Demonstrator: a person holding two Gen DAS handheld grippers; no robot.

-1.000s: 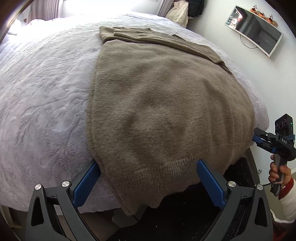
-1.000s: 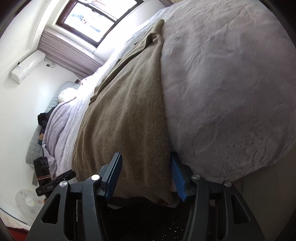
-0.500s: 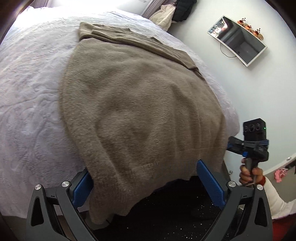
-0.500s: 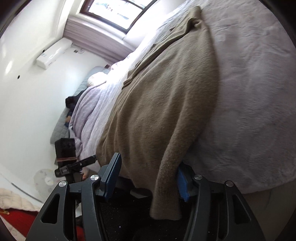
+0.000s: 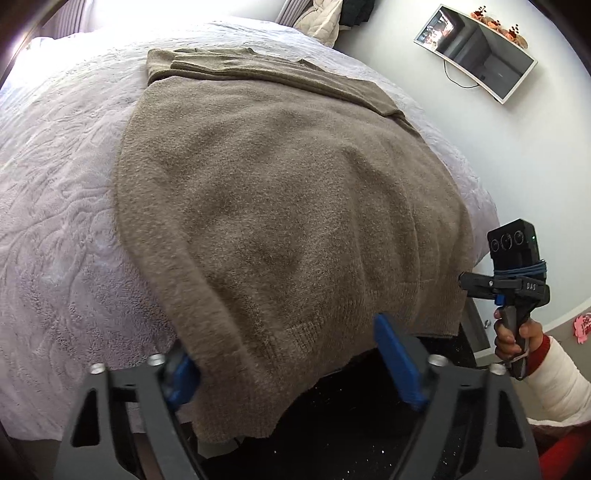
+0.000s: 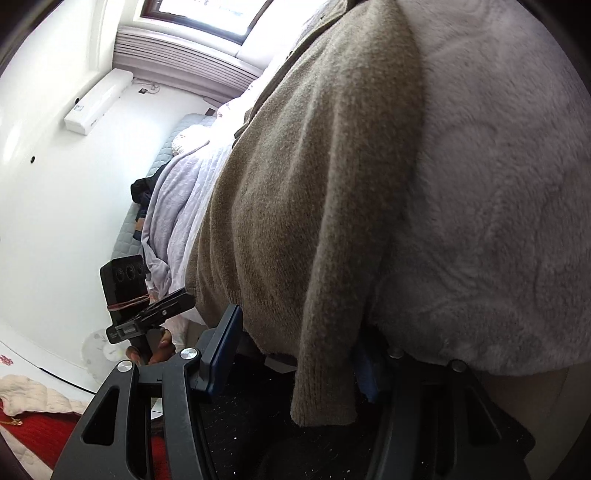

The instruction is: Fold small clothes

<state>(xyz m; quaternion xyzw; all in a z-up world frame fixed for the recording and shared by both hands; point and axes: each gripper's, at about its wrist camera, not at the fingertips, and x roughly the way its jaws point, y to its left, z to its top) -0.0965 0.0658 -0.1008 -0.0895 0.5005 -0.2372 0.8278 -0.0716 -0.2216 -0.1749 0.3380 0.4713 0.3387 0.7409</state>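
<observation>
Between each tool's blue pads hangs the sweater [image 5: 288, 206].

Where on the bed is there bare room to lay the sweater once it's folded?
Bare bedspread runs wide along the sweater's left edge, up to the bright head end. A narrower strip lies between its right edge and the wall-side bed edge. The foot edge is crowded: the hem hangs over it between both grippers.

I count one brown sweater [image 5: 288, 206], one bed [image 5: 55, 229], two grippers, one wall screen [image 5: 480, 62] and one window [image 6: 199, 14].
</observation>
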